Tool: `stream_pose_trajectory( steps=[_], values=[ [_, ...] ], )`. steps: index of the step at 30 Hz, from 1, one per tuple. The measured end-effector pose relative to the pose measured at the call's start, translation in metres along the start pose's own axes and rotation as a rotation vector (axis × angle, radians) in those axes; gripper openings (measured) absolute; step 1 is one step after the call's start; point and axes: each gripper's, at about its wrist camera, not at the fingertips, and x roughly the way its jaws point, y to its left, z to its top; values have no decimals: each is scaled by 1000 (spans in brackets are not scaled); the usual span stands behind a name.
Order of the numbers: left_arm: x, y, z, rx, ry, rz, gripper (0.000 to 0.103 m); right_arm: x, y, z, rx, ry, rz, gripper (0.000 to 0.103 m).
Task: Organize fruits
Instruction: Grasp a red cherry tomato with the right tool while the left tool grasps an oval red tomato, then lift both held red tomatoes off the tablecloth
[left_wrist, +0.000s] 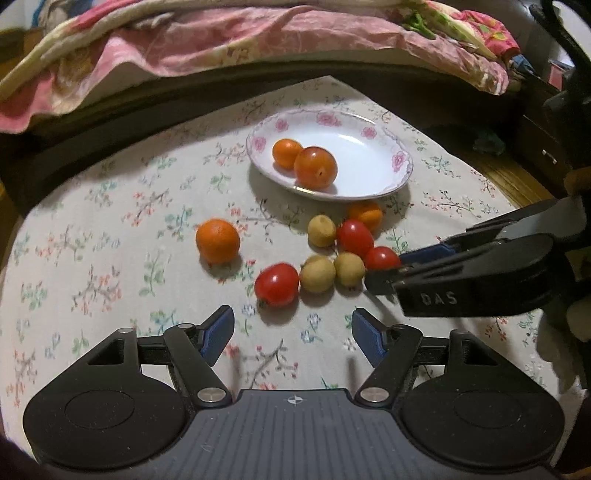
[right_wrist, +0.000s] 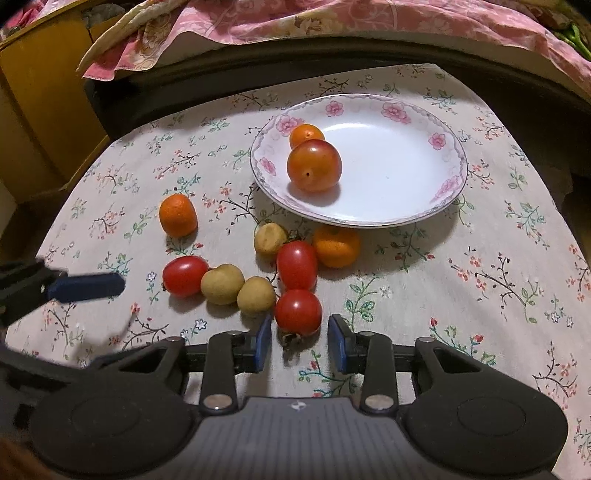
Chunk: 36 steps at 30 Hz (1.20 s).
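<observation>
Two orange fruits (right_wrist: 312, 157) sit in a flowered white plate (right_wrist: 406, 206) on a floral tablecloth (right_wrist: 480, 295). In front of the plate lie three red tomatoes (right_wrist: 298, 312), three tan round fruits (right_wrist: 221, 283) and two small oranges (right_wrist: 178, 215). The right gripper (right_wrist: 300, 341) is spread wide around the nearest tomato, not touching it. The left gripper (left_wrist: 291, 334) hangs released above bare cloth.

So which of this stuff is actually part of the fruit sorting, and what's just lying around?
Job:
plate holding two orange fruits
two loose oranges
three red tomatoes
three tan fruits
right gripper, open around the nearest tomato
left gripper, open

Lying about:
floral tablecloth
pink bedding
</observation>
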Motion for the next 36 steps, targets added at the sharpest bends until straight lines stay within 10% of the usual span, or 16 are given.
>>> stream_pose_trajectory(
  steps=[7,36],
  values=[
    [19,-1,5,49,12,-8,56,-4,-9,-2,19,9,23,31],
    [30,-7,5,69,66,-26,41,-8,-17,-9,30,37,50,31]
  ],
)
